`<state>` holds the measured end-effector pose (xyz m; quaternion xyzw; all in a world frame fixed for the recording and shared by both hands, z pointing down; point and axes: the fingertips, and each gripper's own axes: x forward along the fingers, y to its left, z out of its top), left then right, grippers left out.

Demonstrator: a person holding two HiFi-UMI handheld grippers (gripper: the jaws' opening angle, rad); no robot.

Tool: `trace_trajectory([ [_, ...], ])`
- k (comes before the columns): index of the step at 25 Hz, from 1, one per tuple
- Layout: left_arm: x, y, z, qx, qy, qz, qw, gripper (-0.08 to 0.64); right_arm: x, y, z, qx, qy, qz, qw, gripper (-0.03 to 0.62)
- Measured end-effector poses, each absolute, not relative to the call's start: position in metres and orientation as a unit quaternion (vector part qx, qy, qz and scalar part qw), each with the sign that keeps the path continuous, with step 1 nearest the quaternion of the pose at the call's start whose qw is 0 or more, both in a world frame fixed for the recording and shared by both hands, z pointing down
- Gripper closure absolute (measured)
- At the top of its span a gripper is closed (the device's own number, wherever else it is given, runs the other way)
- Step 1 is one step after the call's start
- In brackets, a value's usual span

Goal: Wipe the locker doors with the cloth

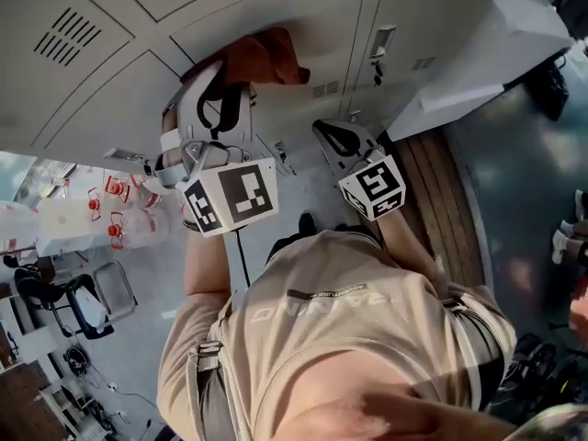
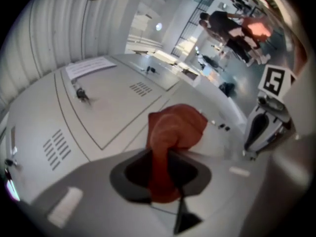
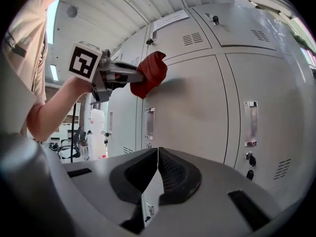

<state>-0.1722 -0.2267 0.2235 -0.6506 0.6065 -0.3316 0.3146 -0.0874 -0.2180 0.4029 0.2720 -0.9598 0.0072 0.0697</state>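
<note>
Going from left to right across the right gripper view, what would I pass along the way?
sleeve → marker cube → cloth → door handle

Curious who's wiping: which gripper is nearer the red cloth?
Left. The left gripper clamps the cloth in its jaws; the right gripper is apart from it, jaws shut, empty.

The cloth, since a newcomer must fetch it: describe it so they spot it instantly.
Face the wall of pale grey locker doors. The left gripper holds a bunched cloth against one door. It is the only rust-red thing on the grey metal.
</note>
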Motion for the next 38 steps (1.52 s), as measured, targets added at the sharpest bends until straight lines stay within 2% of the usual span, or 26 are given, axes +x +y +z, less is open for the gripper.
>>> trace_trajectory([
  [4, -0.179, -0.224, 0.179, -0.593, 0.614, -0.354, 0.381, 0.478, -0.088, -0.221, 0.413, 0.288, -0.954, 0.019, 0.077, 0.577],
  [8, -0.19, -0.236, 0.155, -0.546, 0.633, -0.381, 0.396, 0.479, -0.088, -0.218, 0.415, 0.267, -0.96, 0.031, 0.081, 0.577],
  [15, -0.201, -0.257, 0.176, -0.517, 0.677, -0.385, 0.354, 0.479, -0.068, -0.232, 0.408, 0.201, -0.975, 0.013, 0.091, 0.577],
  [23, -0.194, -0.268, 0.277, -0.552, 0.657, -0.432, 0.279, 0.477, -0.064, -0.235, 0.431, 0.168, -0.98, 0.037, 0.103, 0.577],
  [38, -0.198, -0.265, 0.4, -0.6, 0.644, -0.422, 0.214, 0.479, -0.069, -0.212, 0.441, 0.174, -0.976, 0.035, 0.127, 0.577],
])
